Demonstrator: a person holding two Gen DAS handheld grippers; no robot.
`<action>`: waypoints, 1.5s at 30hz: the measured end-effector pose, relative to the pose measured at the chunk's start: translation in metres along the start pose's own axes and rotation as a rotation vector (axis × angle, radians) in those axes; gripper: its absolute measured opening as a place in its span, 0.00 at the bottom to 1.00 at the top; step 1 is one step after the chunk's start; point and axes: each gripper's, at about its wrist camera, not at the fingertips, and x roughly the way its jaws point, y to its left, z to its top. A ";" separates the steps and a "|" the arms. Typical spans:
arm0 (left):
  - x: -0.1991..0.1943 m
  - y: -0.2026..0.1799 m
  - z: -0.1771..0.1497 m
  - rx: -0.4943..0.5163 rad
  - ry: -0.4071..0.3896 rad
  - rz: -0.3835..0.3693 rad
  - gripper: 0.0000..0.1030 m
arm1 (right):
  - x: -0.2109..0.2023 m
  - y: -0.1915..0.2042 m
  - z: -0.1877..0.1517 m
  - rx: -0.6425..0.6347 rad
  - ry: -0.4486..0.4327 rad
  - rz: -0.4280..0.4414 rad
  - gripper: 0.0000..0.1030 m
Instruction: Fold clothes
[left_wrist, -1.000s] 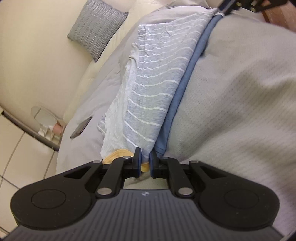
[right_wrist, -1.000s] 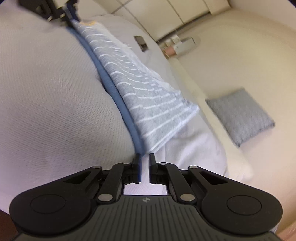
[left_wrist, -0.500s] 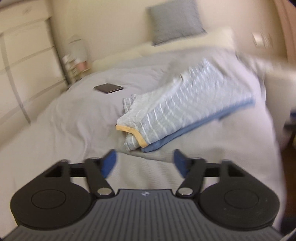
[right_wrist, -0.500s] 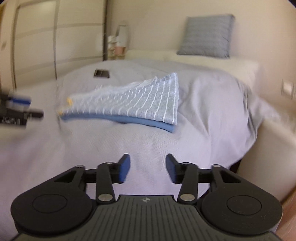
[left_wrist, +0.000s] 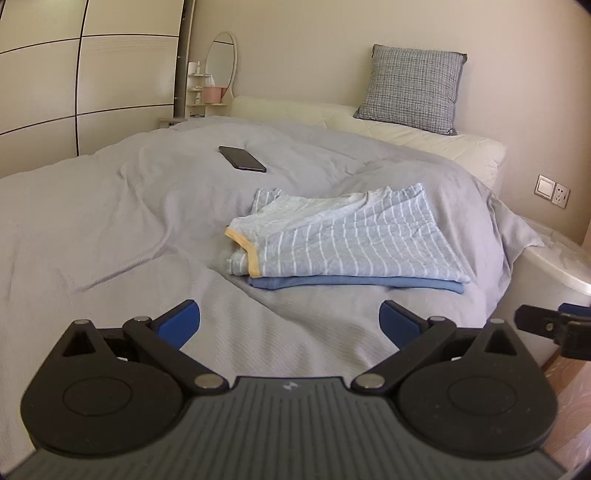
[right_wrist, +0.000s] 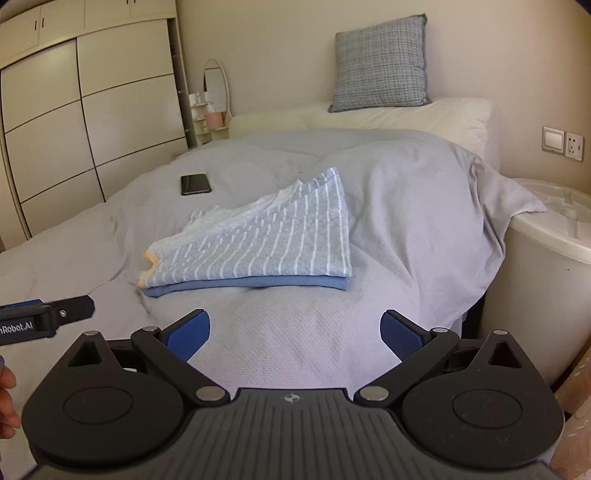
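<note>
— Lying folded on the grey quilted bed (left_wrist: 110, 229), the blue-and-white striped cotton garment (left_wrist: 351, 240) is seen just nearer than the black phone (left_wrist: 242, 158).

— Both grippers' fingers (left_wrist: 181, 321) (right_wrist: 400, 334) are spread wide, empty. If tidying is wanted, edges should be squared gently.

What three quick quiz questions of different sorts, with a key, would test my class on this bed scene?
1. True or false: the left gripper is shut on the striped garment.
2. What dark flat thing lies on the bed cover beyond the garment?
3. The right gripper is: A open, B shut.

Key: 1 false; both grippers are open and hold nothing. 2 a phone. 3 A.
</note>
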 end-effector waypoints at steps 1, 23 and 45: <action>-0.002 -0.002 -0.001 0.003 0.002 -0.001 0.99 | -0.002 0.001 0.001 0.000 0.004 0.001 0.98; -0.032 -0.017 -0.011 0.011 0.080 0.021 0.99 | -0.036 0.004 -0.011 0.084 0.113 -0.034 0.99; -0.053 -0.019 -0.013 0.046 0.109 0.039 0.99 | -0.064 0.025 -0.005 0.043 0.110 -0.041 0.99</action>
